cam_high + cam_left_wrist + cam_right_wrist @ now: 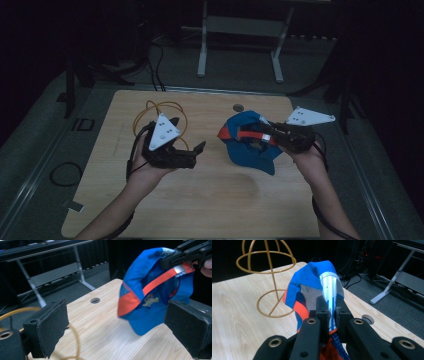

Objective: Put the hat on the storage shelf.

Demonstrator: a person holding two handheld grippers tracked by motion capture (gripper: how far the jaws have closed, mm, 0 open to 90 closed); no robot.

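A blue cap (248,146) with orange trim hangs above the wooden table (210,200), right of centre. My right gripper (262,135) is shut on its rim and holds it up. In the right gripper view the jaws (329,308) pinch the cap's (312,280) white-and-blue edge between them. My left gripper (187,135) is left of the cap and points toward it, open, with nothing between its jaws. The left gripper view has the cap (150,297) ahead, between the wide-apart pads (48,326).
A gold wire hat stand (161,108) rises from the table behind the left gripper, seen also in the right gripper view as a stand (265,257) beyond the cap. A cable hole (238,107) marks the table's far edge. A metal frame (240,30) stands on the floor beyond.
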